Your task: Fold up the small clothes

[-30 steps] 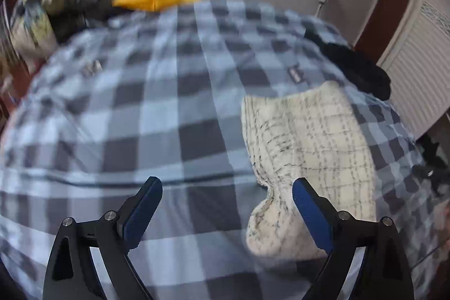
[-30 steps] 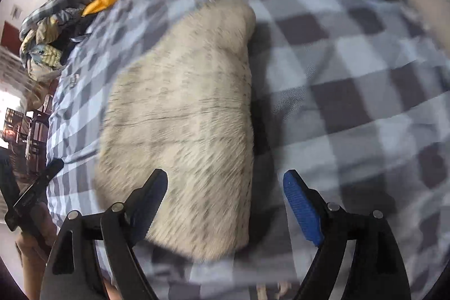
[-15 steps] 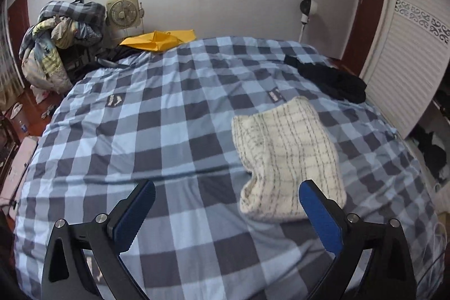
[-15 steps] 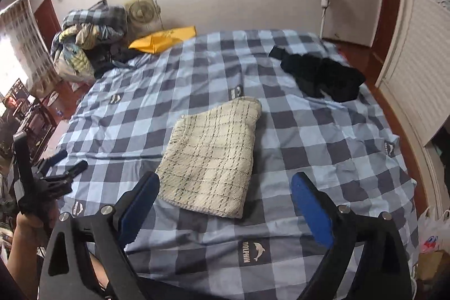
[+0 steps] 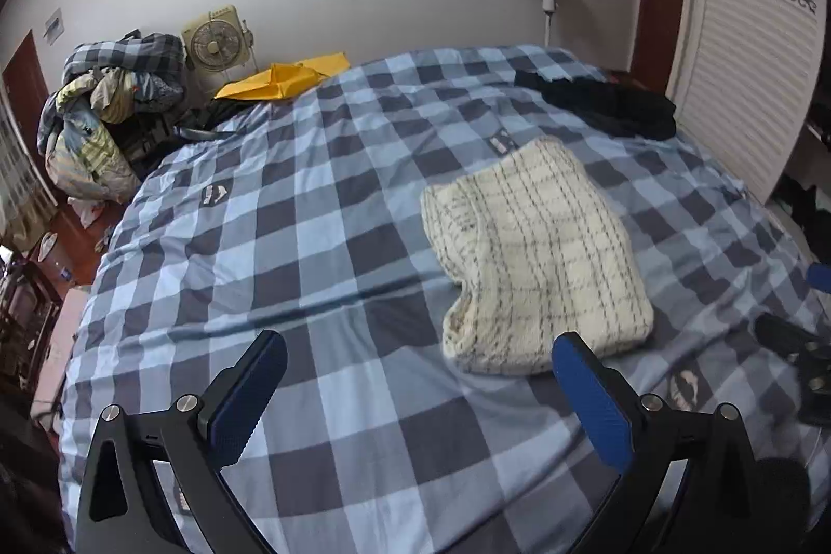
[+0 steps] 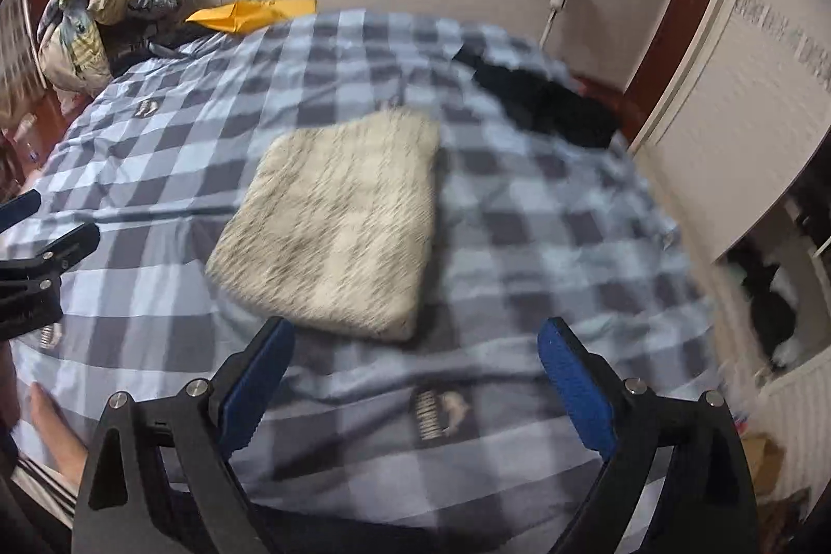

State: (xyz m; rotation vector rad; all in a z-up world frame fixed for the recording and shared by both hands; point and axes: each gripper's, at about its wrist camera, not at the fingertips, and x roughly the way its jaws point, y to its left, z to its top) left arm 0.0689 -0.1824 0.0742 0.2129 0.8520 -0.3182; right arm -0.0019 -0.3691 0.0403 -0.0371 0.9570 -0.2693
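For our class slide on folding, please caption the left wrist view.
Open left gripper above a folded cream checked knit garment lying on the blue-and-grey checked bedspread.

A folded sweater (image 5: 535, 258) lies on the bed (image 5: 311, 242), right of its middle. Behind it lies a dark garment (image 5: 602, 105). A clothes pile (image 5: 109, 112) sits beyond the bed's far left corner.

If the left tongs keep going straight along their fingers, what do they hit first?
Most likely bare checked bedspread. The left tongs stand open and empty; the folded cream knit lies right of their centre line, near the right finger, so it may be brushed. Depth is uncertain.
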